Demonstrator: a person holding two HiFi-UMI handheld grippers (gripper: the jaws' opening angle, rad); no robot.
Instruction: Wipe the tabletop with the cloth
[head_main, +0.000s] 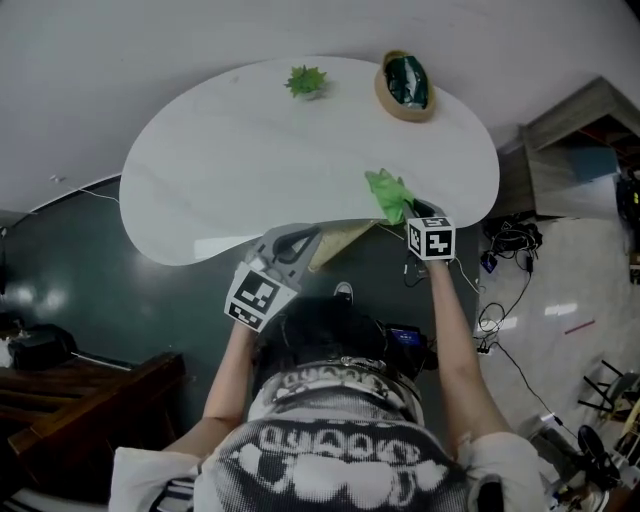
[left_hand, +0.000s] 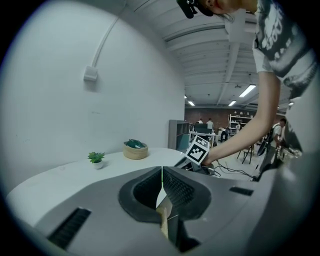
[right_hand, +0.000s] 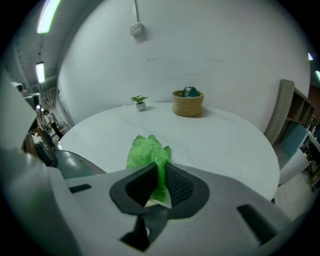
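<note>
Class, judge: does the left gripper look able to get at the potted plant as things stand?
Probably yes. Only bare tabletop lies between the left gripper and the potted plant; the cloth in the right gripper sits aside. The plant stands near the far edge, so expect a long reach.

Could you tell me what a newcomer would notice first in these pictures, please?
The bright green cloth, pinched in the right gripper, rests bunched on the white table near its front edge. At the far side stand a small potted plant and a woven basket.
</note>
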